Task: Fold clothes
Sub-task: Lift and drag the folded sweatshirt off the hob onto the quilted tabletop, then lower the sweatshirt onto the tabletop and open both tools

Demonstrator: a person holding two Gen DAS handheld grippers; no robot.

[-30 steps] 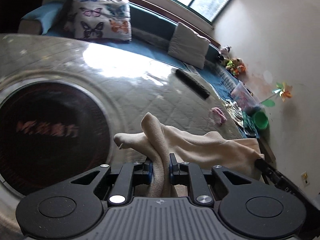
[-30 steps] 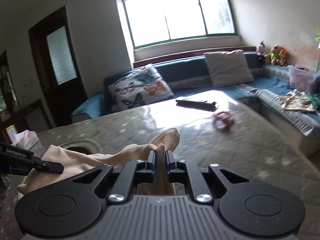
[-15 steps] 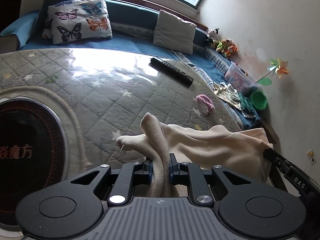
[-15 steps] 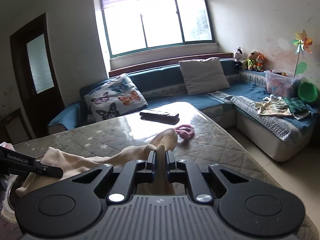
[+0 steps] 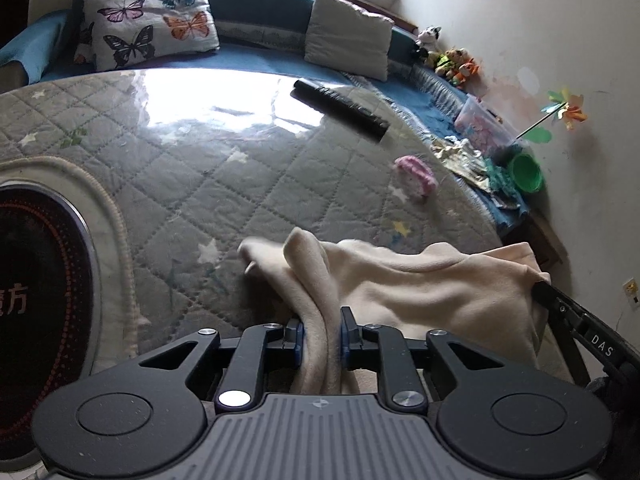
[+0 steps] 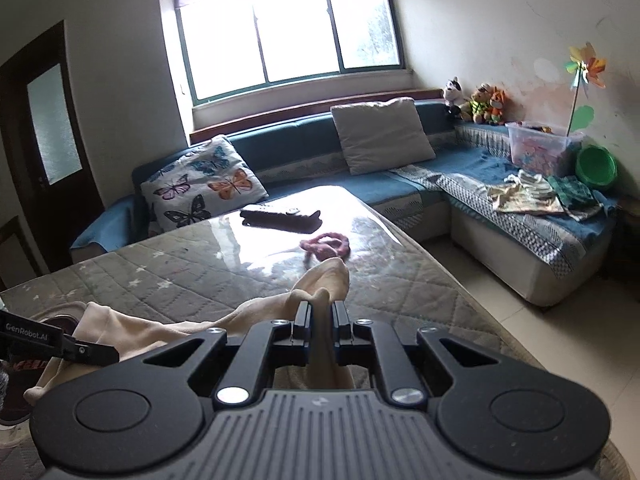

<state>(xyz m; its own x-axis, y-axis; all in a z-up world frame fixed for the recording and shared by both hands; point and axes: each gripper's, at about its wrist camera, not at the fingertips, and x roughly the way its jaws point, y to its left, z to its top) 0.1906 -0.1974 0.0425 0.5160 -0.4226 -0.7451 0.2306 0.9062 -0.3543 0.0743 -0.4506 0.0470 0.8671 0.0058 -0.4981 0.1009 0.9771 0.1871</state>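
A cream fleece garment [image 5: 420, 288] hangs stretched between my two grippers, low over the quilted table cover [image 5: 200, 160]. My left gripper [image 5: 320, 324] has a bunched fold of it between its pads; the jaws are opening slightly while the cloth still fills the gap. At the far right of the left wrist view, one finger [image 5: 560, 308] of the other gripper meets the garment's far corner. In the right wrist view my right gripper [image 6: 320, 312] is shut on another fold of the garment [image 6: 200, 324], whose tip sticks up past the pads.
A black remote [image 5: 340, 110] and a pink scrunchie [image 5: 416, 174] lie further out on the table. A dark round inset [image 5: 36, 300] lies at the left. The table's right edge drops to tiled floor [image 6: 520, 300]. A blue corner sofa [image 6: 460, 168] with cushions wraps behind.
Both grippers carried the garment sideways across the table and a little lower. The dark round inset slid towards the left edge of the left wrist view. More sofa and floor show on the right.
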